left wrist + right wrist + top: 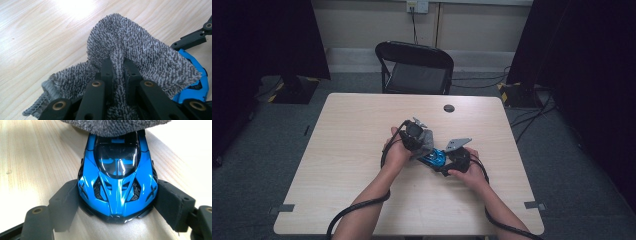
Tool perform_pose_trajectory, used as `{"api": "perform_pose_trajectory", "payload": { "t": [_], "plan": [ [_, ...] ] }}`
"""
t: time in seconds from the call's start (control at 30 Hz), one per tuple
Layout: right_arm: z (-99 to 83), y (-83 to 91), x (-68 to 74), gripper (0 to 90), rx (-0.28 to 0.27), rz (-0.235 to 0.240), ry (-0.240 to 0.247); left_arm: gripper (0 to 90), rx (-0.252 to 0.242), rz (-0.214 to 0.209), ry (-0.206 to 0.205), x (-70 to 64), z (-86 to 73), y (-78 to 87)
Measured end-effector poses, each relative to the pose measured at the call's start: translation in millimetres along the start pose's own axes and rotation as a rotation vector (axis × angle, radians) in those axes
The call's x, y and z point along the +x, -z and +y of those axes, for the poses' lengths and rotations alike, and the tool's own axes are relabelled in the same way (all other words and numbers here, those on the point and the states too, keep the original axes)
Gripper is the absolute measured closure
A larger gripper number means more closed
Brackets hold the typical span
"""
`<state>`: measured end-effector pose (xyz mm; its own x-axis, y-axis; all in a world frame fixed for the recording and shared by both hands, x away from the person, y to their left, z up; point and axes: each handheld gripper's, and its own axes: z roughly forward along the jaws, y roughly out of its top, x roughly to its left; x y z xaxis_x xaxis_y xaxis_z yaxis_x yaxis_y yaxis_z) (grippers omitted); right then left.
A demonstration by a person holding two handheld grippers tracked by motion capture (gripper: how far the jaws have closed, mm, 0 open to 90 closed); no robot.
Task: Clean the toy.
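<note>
Count, big to small: one table (pixel 362 150), one folding chair (pixel 414 67) beyond its 12 o'clock edge, two grippers, one grey cloth (pixel 140 52), one blue toy car (pixel 117 182), one small dark disc (pixel 449 108) on the tabletop toward 12 o'clock. Two tape tabs at the near table corners, 7 and 5 o'clock.

All the work sits just past table centre, slightly toward 4 o'clock. Two hands come in from 6 o'clock, one gripper each, cables trailing back along the forearms.

Left gripper (pixel 117 65): jaws nearly together, narrow gap, pinching a ridge of the cloth between the pads. Cloth is knit terry, bunched up into a hump ahead of the jaws, loose edge hanging out at 7 o'clock in the left gripper view. Cloth drapes over one end of the car; blue body peeks out at 4 o'clock in that view. From the high view the left gripper (pixel 417 137) is tilted, cloth under it, directly over the car (pixel 434 158).

Right gripper (pixel 117 202): jaws spread moderately, one pad on each flank of the car, both touching the bodywork. Clamped on it. Car rests on the table, low pointed end toward the gripper camera, far end under the cloth edge at 12 o'clock in the right gripper view. In the high view the right gripper (pixel 457 160) is at 3 o'clock of the car, left gripper at 10 o'clock.
</note>
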<state>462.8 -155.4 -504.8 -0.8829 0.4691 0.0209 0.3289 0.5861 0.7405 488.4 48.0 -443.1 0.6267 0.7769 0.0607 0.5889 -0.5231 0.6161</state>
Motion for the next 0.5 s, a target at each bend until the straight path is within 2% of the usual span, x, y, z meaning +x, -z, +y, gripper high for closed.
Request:
{"api": "perform_pose_trajectory", "payload": {
  "t": [0.1, 0.2, 0.5],
  "plan": [
    [0.0, 0.0, 0.0, 23.7, 0.0, 0.0, 0.0, 81.4, 0.005, 0.016, -0.004, 2.6, 0.4, 0.7],
    [0.0, 0.0, 0.0, 23.7, 0.0, 0.001, 0.0, 81.4, 0.003, 0.012, 0.003, 4.7, -0.5, 1.1],
    [0.0, 0.0, -0.1, 23.7, 0.001, 0.001, 0.0, 81.4, 0.007, 0.032, 0.009, 13.6, -0.9, 3.0]
  ]
}}
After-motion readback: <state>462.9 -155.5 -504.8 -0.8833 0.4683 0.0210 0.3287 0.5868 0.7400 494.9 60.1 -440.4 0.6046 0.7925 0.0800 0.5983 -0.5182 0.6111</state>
